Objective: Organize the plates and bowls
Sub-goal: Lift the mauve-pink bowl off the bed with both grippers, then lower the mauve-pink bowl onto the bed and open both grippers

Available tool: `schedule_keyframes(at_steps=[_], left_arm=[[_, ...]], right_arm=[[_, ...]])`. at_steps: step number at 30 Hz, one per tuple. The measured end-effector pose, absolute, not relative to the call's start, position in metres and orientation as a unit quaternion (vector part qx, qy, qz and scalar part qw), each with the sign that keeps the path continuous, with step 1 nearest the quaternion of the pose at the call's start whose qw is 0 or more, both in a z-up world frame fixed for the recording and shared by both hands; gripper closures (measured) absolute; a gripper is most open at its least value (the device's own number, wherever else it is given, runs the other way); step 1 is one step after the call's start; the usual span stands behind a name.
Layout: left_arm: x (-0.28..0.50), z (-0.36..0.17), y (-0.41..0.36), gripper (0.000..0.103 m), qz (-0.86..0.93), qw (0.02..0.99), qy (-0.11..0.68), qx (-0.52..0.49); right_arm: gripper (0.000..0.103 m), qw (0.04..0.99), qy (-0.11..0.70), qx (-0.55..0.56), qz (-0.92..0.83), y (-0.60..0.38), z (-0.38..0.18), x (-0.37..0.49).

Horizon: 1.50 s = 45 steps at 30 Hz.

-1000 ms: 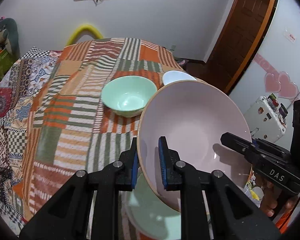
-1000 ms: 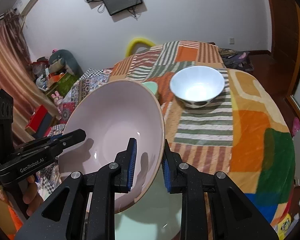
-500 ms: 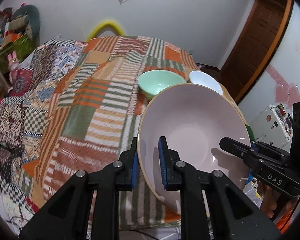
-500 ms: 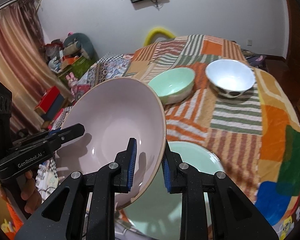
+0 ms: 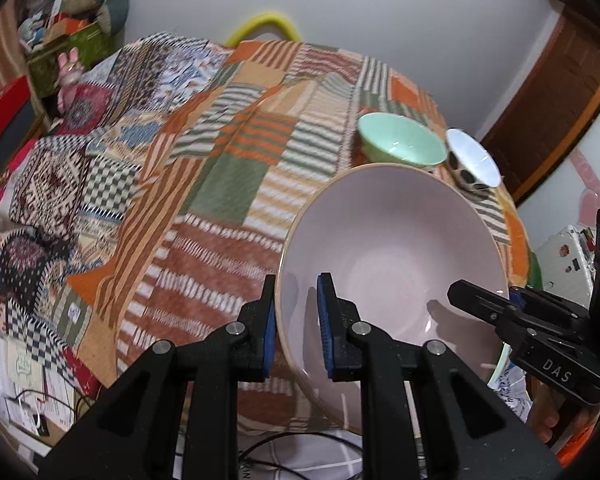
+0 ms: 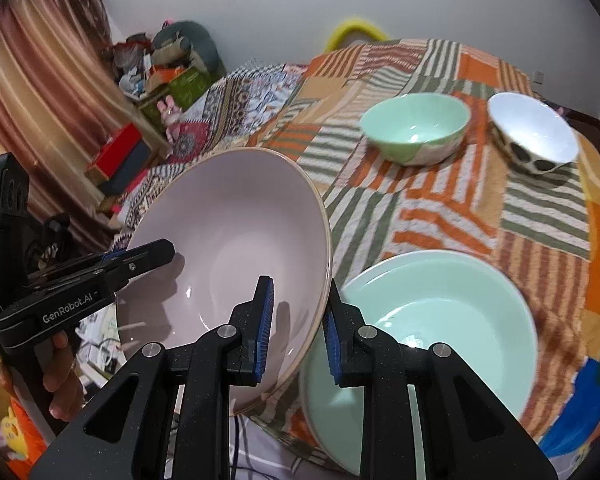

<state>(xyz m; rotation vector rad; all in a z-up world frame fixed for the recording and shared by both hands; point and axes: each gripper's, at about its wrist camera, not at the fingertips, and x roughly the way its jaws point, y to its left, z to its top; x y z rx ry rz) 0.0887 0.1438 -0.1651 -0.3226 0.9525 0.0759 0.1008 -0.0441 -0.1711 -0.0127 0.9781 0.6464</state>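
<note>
A: Patchwork bedspread (image 6: 440, 216) is the work surface, bedroom w/ clutter by the curtain. Where's the big bowl?

B: Pink bowl (image 6: 228, 248) is in the air at the bed's near edge, tilted, off to the side of the large green plate (image 6: 440, 320). Both claws on it: left gripper (image 5: 296, 322) clamped on one side of the rim, right gripper (image 6: 296, 332) clamped on the opposite side, one pad inside & one outside each.

A: Progress?

B: Early-ish, I'd say. Nothing's nested or stacked yet as far as I can see. Small green bowl (image 6: 416, 128) & white spotted bowl (image 6: 534, 136) sit apart further back, close to each other, not touching afaict.

A: What's left?

B: Prob. set the pink one down somewhere, maybe on the plate, then gather the 2 small bowls. Can't tell the intended layout from this.
</note>
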Motion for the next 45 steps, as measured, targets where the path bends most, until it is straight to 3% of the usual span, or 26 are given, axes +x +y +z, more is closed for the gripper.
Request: schedule_keyframes(at_steps=[24, 45], left_arm=[[0.087, -0.238, 0.202, 0.085, 0.081, 0.829, 0.513, -0.207], [0.082, -0.259, 0.207, 0.085, 0.096, 0.811, 0.530, -0.225]], right_arm=[[0.081, 0.786, 0.525, -0.055, 0.322, 0.018, -0.226, 0.111], [0.079, 0.784, 0.525, -0.080, 0.320, 0.029, -0.235, 0.111]])
